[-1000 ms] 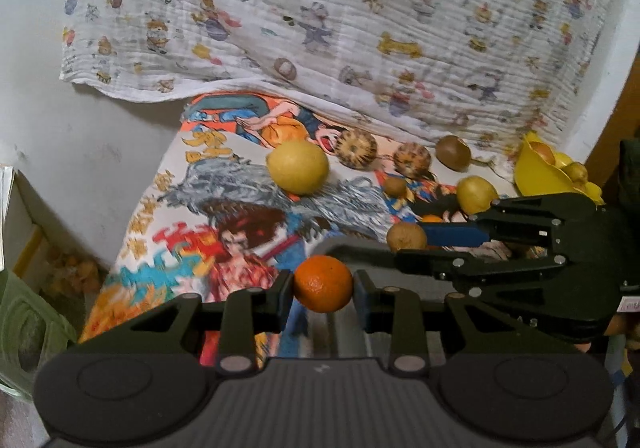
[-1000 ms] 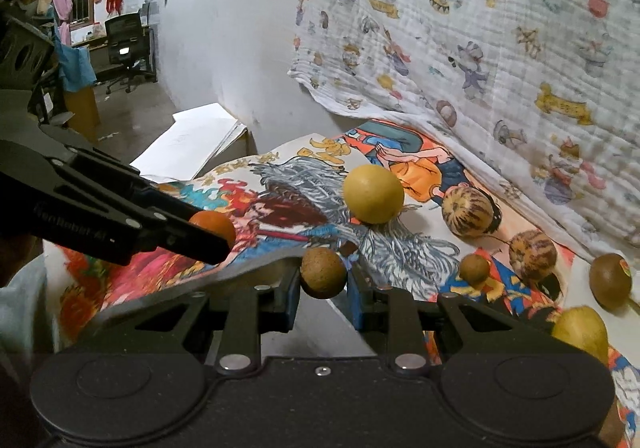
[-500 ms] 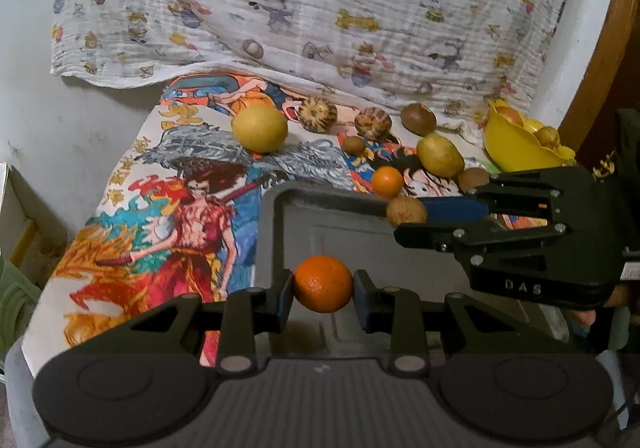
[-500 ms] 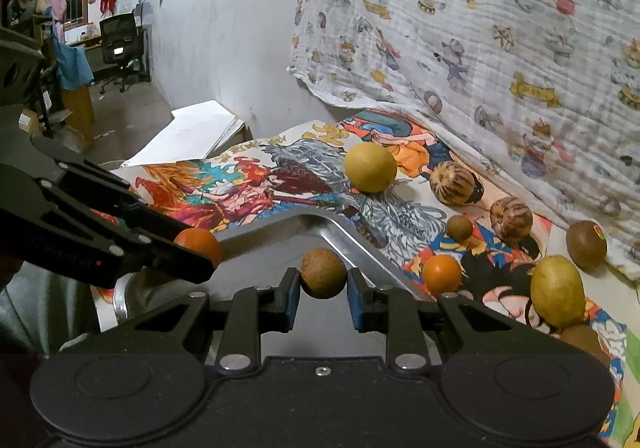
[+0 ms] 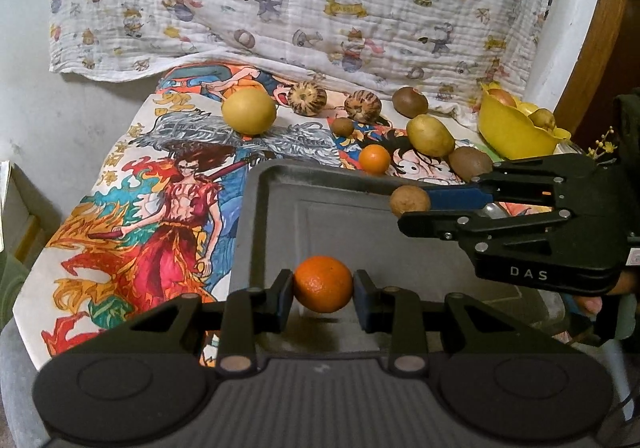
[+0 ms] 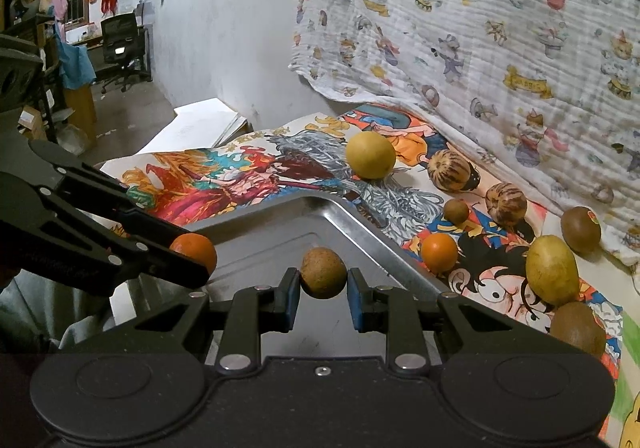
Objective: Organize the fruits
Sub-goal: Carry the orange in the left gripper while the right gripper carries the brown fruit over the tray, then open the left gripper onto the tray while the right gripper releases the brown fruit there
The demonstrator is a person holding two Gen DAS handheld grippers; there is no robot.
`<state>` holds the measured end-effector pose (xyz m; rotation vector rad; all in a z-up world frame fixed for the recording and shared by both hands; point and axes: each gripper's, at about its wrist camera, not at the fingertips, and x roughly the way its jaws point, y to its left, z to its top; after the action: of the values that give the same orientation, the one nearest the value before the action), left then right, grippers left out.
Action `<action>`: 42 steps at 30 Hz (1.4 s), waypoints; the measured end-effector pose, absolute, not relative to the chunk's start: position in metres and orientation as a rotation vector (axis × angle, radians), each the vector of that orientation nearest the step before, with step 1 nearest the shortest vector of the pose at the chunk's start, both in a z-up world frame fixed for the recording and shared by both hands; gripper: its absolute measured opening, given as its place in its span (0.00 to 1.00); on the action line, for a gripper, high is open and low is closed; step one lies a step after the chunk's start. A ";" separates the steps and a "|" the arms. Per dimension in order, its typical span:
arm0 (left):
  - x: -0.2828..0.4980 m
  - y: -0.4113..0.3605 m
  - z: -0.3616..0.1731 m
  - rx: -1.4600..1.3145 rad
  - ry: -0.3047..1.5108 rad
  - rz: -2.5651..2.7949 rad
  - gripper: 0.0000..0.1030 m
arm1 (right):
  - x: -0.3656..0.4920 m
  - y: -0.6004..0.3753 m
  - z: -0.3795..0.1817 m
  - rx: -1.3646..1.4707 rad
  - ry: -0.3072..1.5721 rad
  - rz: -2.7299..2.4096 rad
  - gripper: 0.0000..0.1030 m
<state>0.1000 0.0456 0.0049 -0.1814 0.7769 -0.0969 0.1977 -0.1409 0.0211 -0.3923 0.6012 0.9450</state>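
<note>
The left gripper [image 5: 323, 290] has its jaws clamped on an orange [image 5: 323, 284], holding it just above the near part of a grey metal tray [image 5: 280, 232]. The tray lies on a desk covered with a bright cartoon-print cloth [image 5: 132, 208], toward the desk's near right side. To the right, the right gripper [image 6: 323, 280] has its jaws closed narrow on a small brown fruit [image 6: 323, 273], over the tray near its far edge.

Loose fruit lies on the cloth beyond the tray, toward the desk's far edge. From left to right in the left wrist view: a large yellow fruit [image 5: 249, 111], two striped brown fruits [image 5: 307, 98] and [image 5: 362, 107], a small brown fruit [image 5: 342, 126] in front of them, a second small orange [image 5: 374, 159] just past the tray's far rim, a kiwi [image 5: 409, 102], a yellow-green pear-like fruit [image 5: 430, 135], and another kiwi [image 5: 470, 164]. A yellow bowl [image 5: 512, 128] holding fruit stands at the far right corner. A printed white sheet [image 5: 304, 0] hangs behind the desk.
</note>
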 end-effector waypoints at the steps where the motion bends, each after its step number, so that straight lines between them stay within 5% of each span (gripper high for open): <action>1: 0.100 0.046 0.005 -0.182 0.777 -0.094 0.34 | 0.197 -0.141 0.021 -0.392 0.601 0.946 0.26; 35: 0.098 0.050 -0.004 -0.188 0.811 -0.082 0.35 | 0.169 -0.142 0.002 -0.417 0.709 1.005 0.27; 42: 0.097 0.052 -0.002 -0.202 0.812 -0.094 0.49 | 0.168 -0.144 0.003 -0.393 0.711 0.995 0.32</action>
<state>0.0975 0.0520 -0.0020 -0.2019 0.8118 -0.0944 0.1675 -0.1441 0.0029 -0.3928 0.7108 0.9951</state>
